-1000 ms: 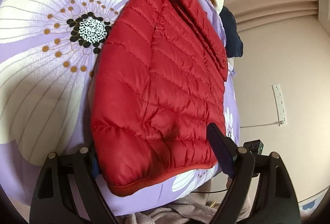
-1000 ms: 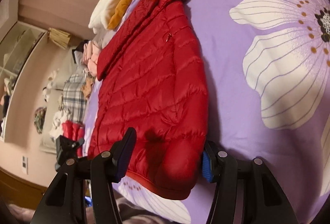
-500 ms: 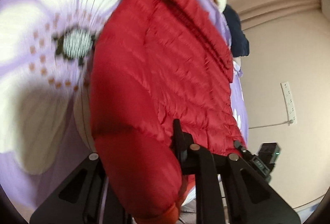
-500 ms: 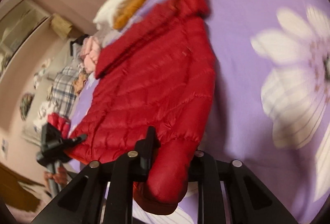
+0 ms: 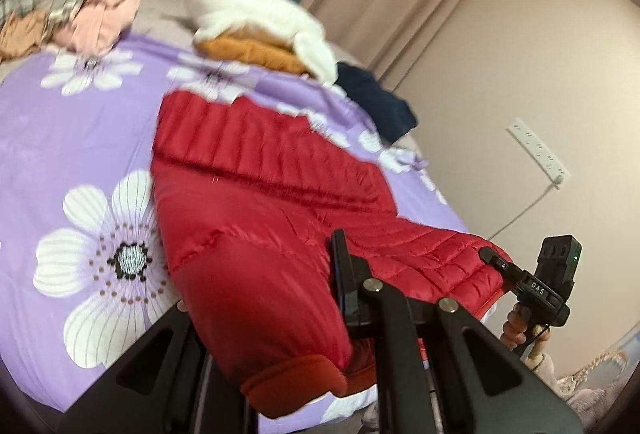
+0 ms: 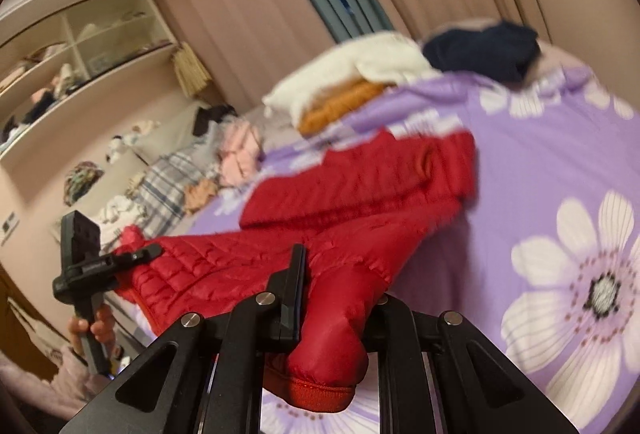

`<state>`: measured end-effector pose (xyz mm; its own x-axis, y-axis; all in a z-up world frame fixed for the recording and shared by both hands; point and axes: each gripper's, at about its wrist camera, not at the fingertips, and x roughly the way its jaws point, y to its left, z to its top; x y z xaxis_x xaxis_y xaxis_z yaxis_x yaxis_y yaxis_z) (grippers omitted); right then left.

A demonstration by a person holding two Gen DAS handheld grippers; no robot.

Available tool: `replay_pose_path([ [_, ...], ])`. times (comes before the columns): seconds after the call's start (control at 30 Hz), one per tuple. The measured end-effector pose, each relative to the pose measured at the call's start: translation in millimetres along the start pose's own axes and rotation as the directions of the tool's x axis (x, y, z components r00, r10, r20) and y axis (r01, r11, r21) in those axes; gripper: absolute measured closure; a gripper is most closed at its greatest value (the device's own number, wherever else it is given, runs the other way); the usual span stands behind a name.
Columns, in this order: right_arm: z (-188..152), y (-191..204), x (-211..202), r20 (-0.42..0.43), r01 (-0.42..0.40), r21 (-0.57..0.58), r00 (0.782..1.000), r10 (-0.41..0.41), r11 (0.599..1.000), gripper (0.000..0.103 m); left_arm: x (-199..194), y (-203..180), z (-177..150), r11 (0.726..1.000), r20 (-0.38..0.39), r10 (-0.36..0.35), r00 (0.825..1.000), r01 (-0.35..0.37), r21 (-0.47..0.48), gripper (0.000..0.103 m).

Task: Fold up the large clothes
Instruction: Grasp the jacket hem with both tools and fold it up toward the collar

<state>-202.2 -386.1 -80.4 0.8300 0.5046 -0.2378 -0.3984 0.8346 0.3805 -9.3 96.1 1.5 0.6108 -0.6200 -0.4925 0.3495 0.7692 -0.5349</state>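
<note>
Left tongs (image 5: 280,318) clamped on jacket (image 5: 280,194) hem corner; right tongs (image 6: 340,310) clamped on other hem corner. Jacket ahead, hem raised, collar end on bed (image 5: 80,138). Puffy, light, slick shell; likely slips, so grip ribbed hem.

Jacket (image 5: 256,202) on the bed (image 5: 60,138), near edge. Folded clothes (image 5: 256,30) stacked behind it. Loose clothes (image 5: 92,22) at far-left corner.

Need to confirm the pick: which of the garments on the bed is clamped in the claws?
The red jacket: both claws grip its near hem. The white, orange and navy garments lie untouched at the far edge.
</note>
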Motion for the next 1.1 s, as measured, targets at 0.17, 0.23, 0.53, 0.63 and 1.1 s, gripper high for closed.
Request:
replay_pose_path([
  [0.17,11.2,17.9,-29.1,0.065,-0.054,-0.087,0.996,0.060,0.995,0.087,-28.8,-22.1,13.1,0.996,0.063,-0.062,0.996,0.058,0.062,0.090],
  [0.23,15.7,28.0,-40.4,0.092,-0.070,-0.125,0.992,0.081,0.990,0.087,-41.5,-30.1,15.8,0.994,0.082,-0.083,0.993,0.076,0.082,0.090],
  [0.53,31.4,42.2,-62.5,0.171,-0.118,-0.198,0.973,0.153,0.973,0.087,-79.3,-57.1,24.8,0.975,0.152,-0.143,0.978,0.114,0.189,0.089],
  [0.63,35.8,37.6,-53.6,0.174,-0.110,-0.186,0.974,0.142,0.977,0.087,-69.9,-50.2,30.6,0.980,0.155,-0.132,0.979,0.105,0.172,0.089],
  [1.1,51.9,-36.9,50.0,0.051,0.043,0.006,0.998,-0.043,0.999,0.087,55.2,23.3,65.6,0.999,0.010,0.028,1.000,-0.028,-0.018,0.088],
])
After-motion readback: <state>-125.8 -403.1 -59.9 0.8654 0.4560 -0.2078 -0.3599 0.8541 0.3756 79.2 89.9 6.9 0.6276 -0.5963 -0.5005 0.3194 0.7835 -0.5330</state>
